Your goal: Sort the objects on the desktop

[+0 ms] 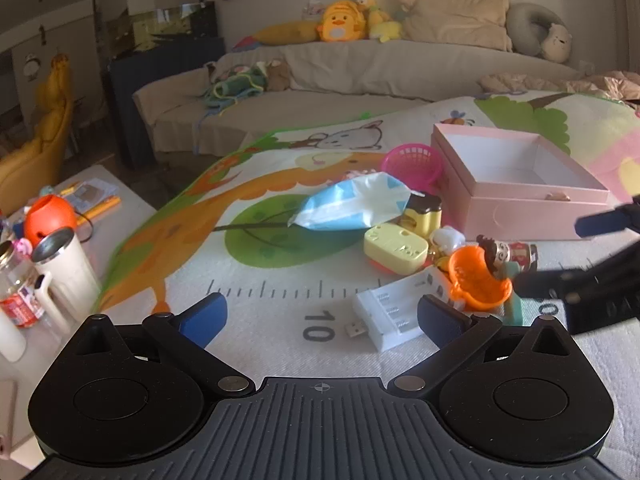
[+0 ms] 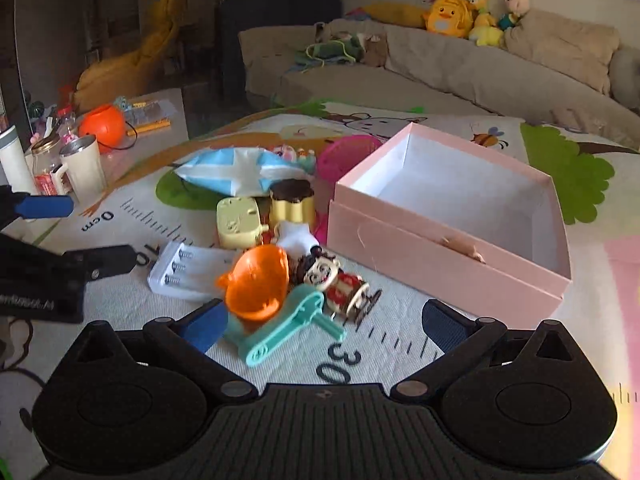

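Note:
A pile of small objects lies on the play mat beside an open, empty pink box (image 1: 520, 176) (image 2: 452, 216): a white battery charger (image 1: 396, 312) (image 2: 188, 270), an orange toy cup (image 1: 478, 276) (image 2: 258, 284), a teal toy (image 2: 288, 324), a doll figure (image 1: 508, 254) (image 2: 332, 280), a yellow case (image 1: 394, 246) (image 2: 238, 222), a yellow pot with a dark lid (image 2: 292, 202), a blue-white pouch (image 1: 352, 202) (image 2: 236, 170) and a magenta basket (image 1: 412, 162) (image 2: 348, 152). My left gripper (image 1: 322, 316) is open and empty just before the charger. My right gripper (image 2: 320, 326) is open around the teal toy.
A side table at the left carries a white mug (image 1: 66, 268) (image 2: 84, 168), a jar (image 1: 18, 292), an orange ball (image 1: 50, 218) (image 2: 102, 124) and pencils. A sofa (image 1: 320, 80) with plush toys stands behind the mat.

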